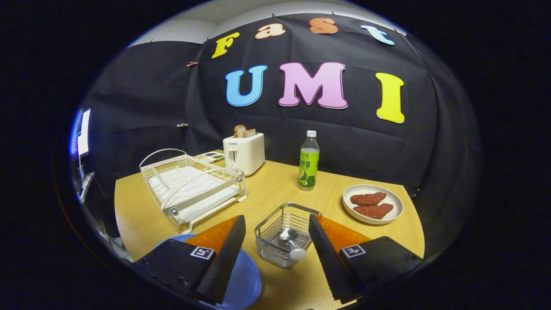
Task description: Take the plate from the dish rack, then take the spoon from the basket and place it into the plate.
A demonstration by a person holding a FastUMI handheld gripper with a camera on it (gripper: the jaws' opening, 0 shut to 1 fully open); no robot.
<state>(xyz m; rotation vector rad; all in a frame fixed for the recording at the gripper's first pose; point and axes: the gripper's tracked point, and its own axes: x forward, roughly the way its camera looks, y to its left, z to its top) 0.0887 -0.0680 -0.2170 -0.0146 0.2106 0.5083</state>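
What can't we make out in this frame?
- Blue plate, gripper view: mostly covered by one gripper finger; its contents unseen.
- Spoon in the wire basket: handle foreshortened, hard to trace.
- Bottle label: too small.
- Dish rack: far side hidden.

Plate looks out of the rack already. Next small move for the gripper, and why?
Probably ease the open gripper forward and down into the silver wire basket, fingers either side of the white-tipped spoon. The blue plate already lies on the wooden table under the left finger, the white dish rack holds no plate, and the spoon lies between the fingers.
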